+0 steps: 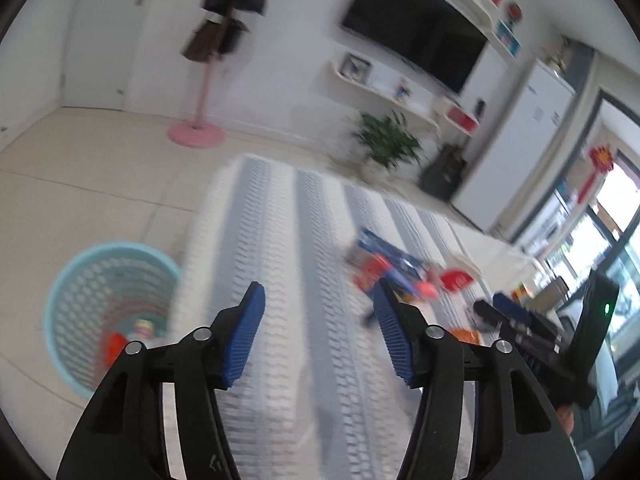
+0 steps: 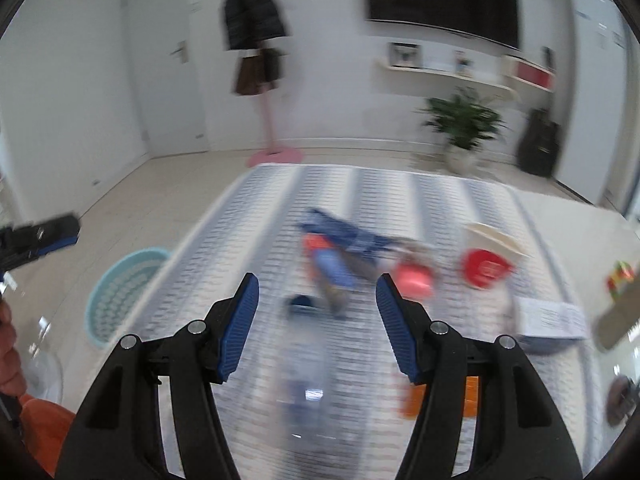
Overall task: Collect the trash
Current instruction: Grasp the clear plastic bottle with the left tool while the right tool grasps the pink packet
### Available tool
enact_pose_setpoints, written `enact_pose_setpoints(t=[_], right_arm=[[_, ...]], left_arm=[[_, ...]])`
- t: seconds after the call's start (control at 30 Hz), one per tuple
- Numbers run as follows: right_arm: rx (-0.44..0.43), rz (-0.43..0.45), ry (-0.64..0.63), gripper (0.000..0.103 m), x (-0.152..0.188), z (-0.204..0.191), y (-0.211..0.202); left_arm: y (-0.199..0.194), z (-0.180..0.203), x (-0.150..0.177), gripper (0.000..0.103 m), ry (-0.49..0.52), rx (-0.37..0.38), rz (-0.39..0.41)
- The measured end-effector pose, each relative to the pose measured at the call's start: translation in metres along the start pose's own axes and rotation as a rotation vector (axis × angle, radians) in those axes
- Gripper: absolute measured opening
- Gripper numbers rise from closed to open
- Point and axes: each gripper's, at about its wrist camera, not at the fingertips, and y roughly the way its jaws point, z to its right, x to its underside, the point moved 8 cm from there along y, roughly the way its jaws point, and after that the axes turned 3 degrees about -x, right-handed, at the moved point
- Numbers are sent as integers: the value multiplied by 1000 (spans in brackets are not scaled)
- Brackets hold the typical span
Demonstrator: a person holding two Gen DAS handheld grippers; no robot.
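Left gripper point(image 1: 318, 298): blue ribbed pads on black arms, jaws standing apart with nothing between them, over a striped rug.
Right gripper point(image 2: 318, 288): same build, jaws also apart and empty; a blurred clear bottle point(image 2: 306, 376) lies on the rug below the gap, not touched by either pad.
Person: part of a hand point(image 2: 10, 354) shows at the left edge of the right wrist view, beside an orange sleeve or cloth.
Rug point(image 1: 276, 216): grey and white stripes, spread on pale floor tiles; both pictures are smeared by motion blur.
Basket point(image 1: 108, 312): light blue, perforated wall, standing on the tiles just beside the rug's left edge; a red piece and a small pale container lie at its bottom.
Trash on the rug: a cluster near the middle, well apart from the basket, with a blue wrapper point(image 2: 348, 234), a blue and orange packet, a pink piece point(image 2: 414, 278), a small dark blue cap and an orange packet point(image 2: 410, 398) closer in.
Red cup point(image 2: 484, 272): lying to the right of the cluster, with a cream lid or paper touching it above.
White paper point(image 2: 550, 318): flat near the rug's right edge.
Far wall: pink coat stand point(image 1: 198, 120) hung with dark clothes, white door, potted plant point(image 1: 388, 142), shelves, black television point(image 1: 416, 36).
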Motion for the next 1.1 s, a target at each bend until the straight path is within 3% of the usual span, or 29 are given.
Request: enact_pose_setpoints(t=[0.23,0.33,0.47,0.6,0.77,0.9,1.1], right_arm=[[105,3,118,57,18,98,-20],[124,-6,155,57,25,125,-20],[129,-48,169,57,45,148,-12],[103,-96,203,57,63,155,3],[57,-126,213,57,51,143,32],[78,-150,228,57,31,134,56],[31,-198,267,57,15,118,99]], left_arm=[[81,63,50,66,33,19,-190],[106,70,63,69,-22,-50,-212],[131,89,87,74,-38,-36,-276],[155,103,104,74,27,-98,-343],[174,111,120,71,73,-148,-404],[175,110,128,68,97,-121,-414],[178,110,132,60,143,-117,-426]])
